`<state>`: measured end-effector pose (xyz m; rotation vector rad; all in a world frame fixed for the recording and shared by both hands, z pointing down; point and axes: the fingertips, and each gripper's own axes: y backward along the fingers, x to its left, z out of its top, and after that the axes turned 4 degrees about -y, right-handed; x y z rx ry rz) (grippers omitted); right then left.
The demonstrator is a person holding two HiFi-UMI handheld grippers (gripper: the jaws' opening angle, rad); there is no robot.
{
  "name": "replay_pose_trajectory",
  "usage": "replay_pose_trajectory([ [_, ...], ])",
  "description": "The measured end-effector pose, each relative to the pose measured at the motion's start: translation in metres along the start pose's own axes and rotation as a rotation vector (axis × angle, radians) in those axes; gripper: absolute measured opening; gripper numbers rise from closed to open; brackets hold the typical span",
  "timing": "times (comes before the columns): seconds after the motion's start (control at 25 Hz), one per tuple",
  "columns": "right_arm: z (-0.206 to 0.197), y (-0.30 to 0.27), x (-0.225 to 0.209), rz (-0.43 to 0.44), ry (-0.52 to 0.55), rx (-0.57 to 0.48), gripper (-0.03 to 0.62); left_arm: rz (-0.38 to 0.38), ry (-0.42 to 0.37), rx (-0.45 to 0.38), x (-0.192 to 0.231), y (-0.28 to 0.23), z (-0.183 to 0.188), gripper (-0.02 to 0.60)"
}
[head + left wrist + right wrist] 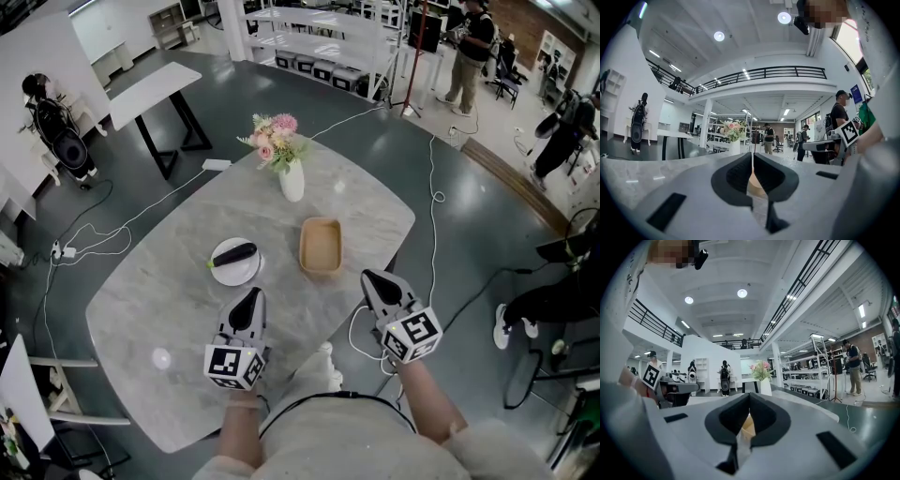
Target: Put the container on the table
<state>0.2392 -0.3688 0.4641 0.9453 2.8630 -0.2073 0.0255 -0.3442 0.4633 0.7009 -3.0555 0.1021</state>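
A shallow tan container [322,246] rests on the marble table [169,291], just right of its middle. My left gripper [253,296] hovers over the near part of the table, below-left of the container, jaws shut with nothing in them. My right gripper [373,278] is at the table's near right edge, close to the container's lower right corner, also shut and holding nothing. In the left gripper view the jaw tips [752,157] meet, and a sliver of the container [754,186] shows beyond them. The right gripper view shows closed tips [749,397] with the container [747,424] behind.
A white plate [234,267] bearing a dark vegetable [234,253] sits left of the container. A white vase of pink flowers [292,178] stands at the far side. Cables [433,187] run over the floor. People [469,52] and shelving [328,42] lie beyond.
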Motion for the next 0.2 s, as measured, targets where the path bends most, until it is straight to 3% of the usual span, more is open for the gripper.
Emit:
replay_pose_trajectory([
  [0.2, -0.0003, -0.0023, -0.0046, -0.008, -0.004, -0.007, 0.007, -0.001, 0.000, 0.003, 0.0019, -0.0044, -0.0015, 0.015],
])
